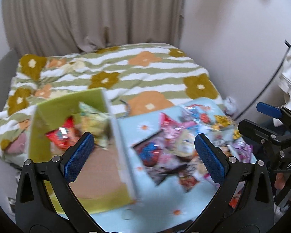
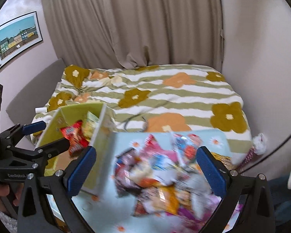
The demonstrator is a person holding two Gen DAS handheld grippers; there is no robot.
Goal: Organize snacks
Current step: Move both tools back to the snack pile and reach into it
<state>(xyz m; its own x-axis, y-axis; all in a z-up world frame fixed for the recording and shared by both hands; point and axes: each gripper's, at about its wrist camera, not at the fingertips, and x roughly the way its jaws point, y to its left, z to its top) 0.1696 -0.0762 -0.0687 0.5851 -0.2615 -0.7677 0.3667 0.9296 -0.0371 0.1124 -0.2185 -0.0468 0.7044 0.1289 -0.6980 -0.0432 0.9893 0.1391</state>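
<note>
Bedroom, flowered bed [image 2: 174, 101] behind. Few packets inside green box [image 1: 67, 104]; big snack pile [image 2: 164, 174] unsorted. Left claw [image 1: 143, 157], right claw [image 2: 147, 170] wide apart, empty.

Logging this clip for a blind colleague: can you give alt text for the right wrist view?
The right hand-held gripper, open and empty, hovers over a blurred pile of snack packets on a light blue cloth. To its left a green box holds a few packets, with the left hand-held gripper beside it; a floral bed lies behind.
</note>
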